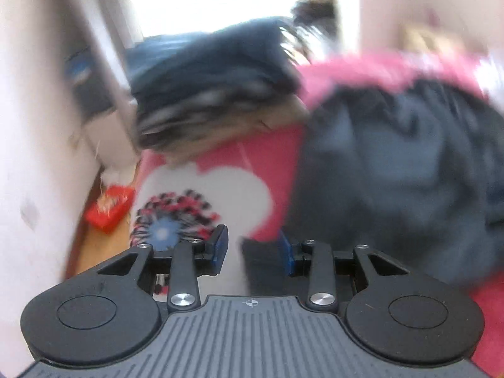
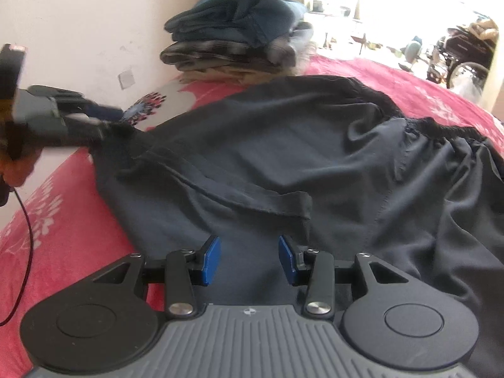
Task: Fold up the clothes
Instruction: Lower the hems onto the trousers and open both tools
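A dark navy garment (image 2: pixel 283 163) with an elastic waistband lies spread and wrinkled on a pink bedspread (image 2: pixel 72 230). My right gripper (image 2: pixel 249 260) is open just above the garment's near edge, nothing between its blue pads. My left gripper (image 1: pixel 253 252) is open in the blurred left wrist view, with a corner of the dark garment (image 1: pixel 393 182) lying between its pads. The left gripper also shows in the right wrist view (image 2: pixel 104 129) at the garment's far left corner.
A stack of folded clothes (image 2: pixel 239 34) sits at the far end of the bed by the white wall (image 2: pixel 78 22). A red packet (image 1: pixel 108 208) lies on the floor beside the bed. A bright window and clutter lie beyond the bed at right.
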